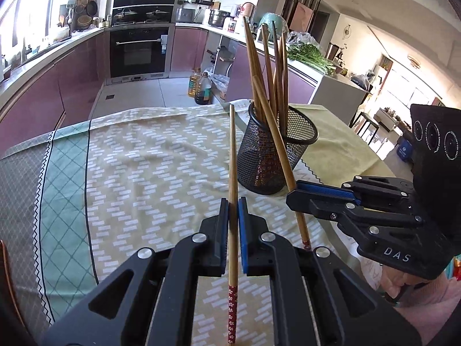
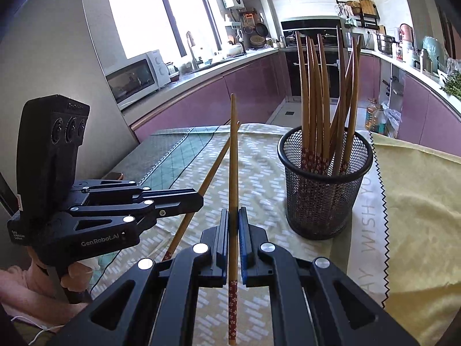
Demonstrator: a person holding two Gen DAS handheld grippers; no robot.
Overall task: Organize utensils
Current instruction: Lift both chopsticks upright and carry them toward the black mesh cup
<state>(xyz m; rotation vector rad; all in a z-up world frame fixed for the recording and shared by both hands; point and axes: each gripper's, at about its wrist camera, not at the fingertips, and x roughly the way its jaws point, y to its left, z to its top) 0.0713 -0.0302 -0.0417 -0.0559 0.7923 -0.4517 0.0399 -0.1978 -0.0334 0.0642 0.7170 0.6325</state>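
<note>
The left black two-finger gripper (image 1: 233, 201), lettered "GenRobot.AI", is pinching one bamboo chopstick with a red flowered end (image 1: 233, 190); the right black gripper (image 2: 234, 216), lettered "DAS", is pinching another (image 2: 233, 173), both near the black mesh cup (image 2: 322, 190) holding upright chopsticks on the patterned tablecloth (image 1: 138, 173) reading "WISH".

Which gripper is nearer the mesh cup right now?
Right. The right gripper, shut on a chopstick, sits just in front of the mesh cup. The left gripper, shut on its own chopstick, is farther off, beside it.
</note>
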